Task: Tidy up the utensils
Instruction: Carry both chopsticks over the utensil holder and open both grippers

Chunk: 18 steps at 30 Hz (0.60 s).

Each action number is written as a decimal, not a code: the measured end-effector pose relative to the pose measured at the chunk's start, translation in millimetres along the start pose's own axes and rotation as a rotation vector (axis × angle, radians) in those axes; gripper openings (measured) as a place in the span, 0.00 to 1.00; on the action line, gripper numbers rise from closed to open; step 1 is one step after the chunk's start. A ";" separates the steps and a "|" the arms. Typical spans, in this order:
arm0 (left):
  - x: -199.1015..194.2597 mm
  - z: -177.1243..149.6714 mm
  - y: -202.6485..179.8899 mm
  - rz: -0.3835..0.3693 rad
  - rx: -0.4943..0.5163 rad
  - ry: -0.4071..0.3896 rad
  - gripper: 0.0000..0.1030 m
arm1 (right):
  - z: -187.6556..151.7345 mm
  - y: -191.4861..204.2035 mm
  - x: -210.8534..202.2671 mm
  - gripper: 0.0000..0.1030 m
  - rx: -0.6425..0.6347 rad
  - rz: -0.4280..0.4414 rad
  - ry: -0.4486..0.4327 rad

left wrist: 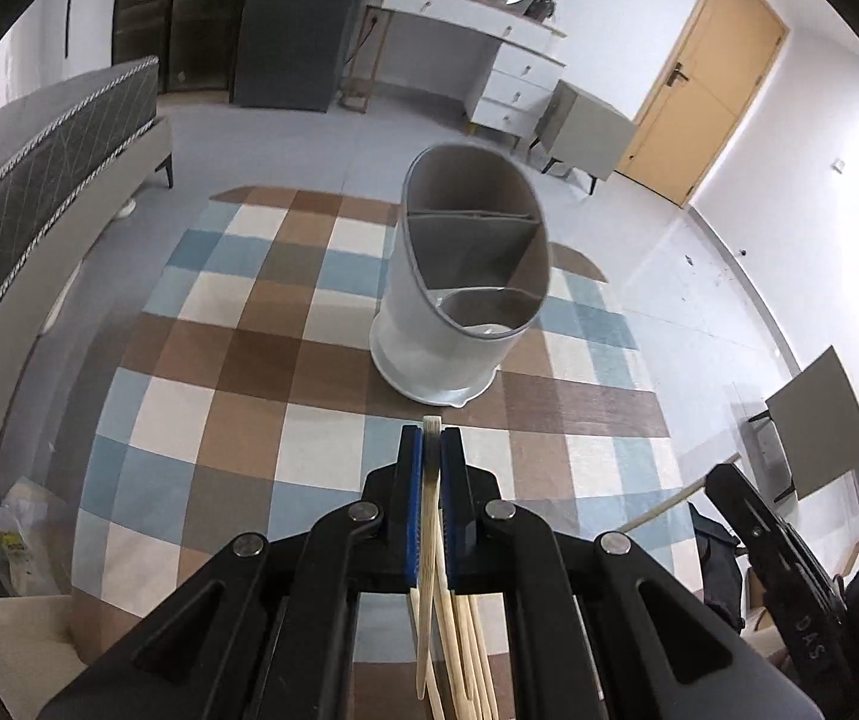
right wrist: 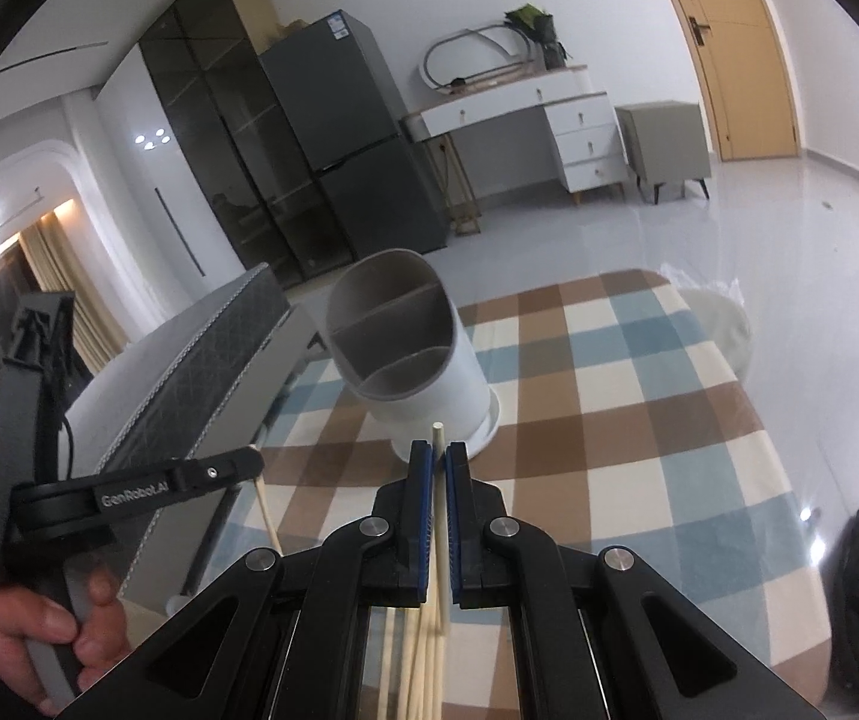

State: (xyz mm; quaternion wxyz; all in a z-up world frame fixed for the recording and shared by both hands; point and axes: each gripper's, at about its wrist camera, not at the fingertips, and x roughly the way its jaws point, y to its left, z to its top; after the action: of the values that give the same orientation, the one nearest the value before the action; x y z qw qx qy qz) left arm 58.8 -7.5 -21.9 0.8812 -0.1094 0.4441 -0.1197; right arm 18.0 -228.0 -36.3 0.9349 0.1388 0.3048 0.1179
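Pale chopsticks are pinched in both tongs: left gripper (left wrist: 432, 441) perhaps holds two (left wrist: 431, 483), right gripper (right wrist: 438, 459) one chopstick (right wrist: 439, 480).

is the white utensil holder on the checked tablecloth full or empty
Nearly empty. The white round divided utensil holder stands upright on the checked tablecloth; its compartments show bare grey walls, no utensils sticking up. The bottom of the front compartment cannot be made out.

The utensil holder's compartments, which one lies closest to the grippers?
The small curved pocket at the low front edge of the utensil holder is nearest. The two larger sections behind it sit under the taller back wall, split by a straight divider.
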 end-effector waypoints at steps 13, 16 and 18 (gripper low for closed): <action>-35.3 20.6 -12.6 -0.049 0.078 -0.084 0.01 | 16.7 23.9 -25.3 0.04 -0.047 0.006 -0.065; -43.2 34.0 -14.2 -0.062 0.083 -0.109 0.01 | 27.0 27.2 -26.0 0.04 -0.058 0.013 -0.076; -48.1 44.8 -15.4 -0.064 0.094 -0.129 0.01 | 37.6 27.3 -25.2 0.04 -0.054 0.023 -0.084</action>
State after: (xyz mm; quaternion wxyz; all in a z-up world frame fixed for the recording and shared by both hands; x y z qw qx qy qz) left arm 65.5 -3.4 45.2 0.9079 -0.0897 0.3765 -0.1611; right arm 17.1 -217.2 15.5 0.9489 0.1217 0.2602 0.1308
